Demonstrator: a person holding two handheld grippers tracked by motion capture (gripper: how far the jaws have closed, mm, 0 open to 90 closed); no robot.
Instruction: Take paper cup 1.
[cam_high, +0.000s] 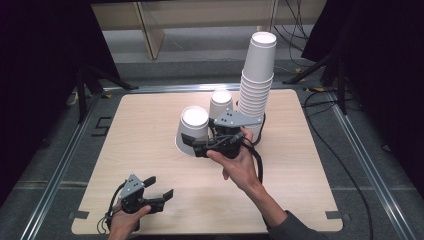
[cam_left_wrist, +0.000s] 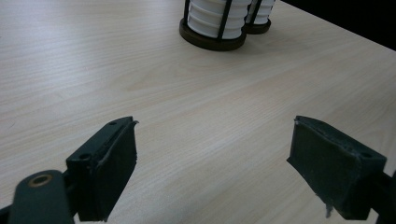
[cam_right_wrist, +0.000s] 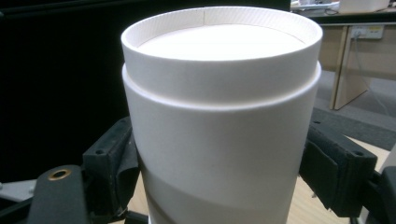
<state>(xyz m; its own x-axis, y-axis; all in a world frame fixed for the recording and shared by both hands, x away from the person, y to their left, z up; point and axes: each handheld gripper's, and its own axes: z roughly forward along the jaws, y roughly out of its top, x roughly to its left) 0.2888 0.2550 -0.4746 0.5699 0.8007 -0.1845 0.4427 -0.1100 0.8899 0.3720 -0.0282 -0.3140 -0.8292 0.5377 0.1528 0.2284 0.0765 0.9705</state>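
The right tool (cam_high: 192, 142) grips an upside-down white paper cup (cam_high: 192, 131) near the table's (cam_high: 150, 170) middle, its jaws pressed on both flanks in the right gripper view. The cup's long axis is upright, base on top, directly ahead of this tool. The left tool (cam_high: 160, 192) rests spread and empty at the near edge, well apart.

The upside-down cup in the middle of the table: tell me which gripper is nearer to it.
Right. The right gripper has its jaws around the upside-down cup. The left gripper is open near the table's front edge, well apart from it.
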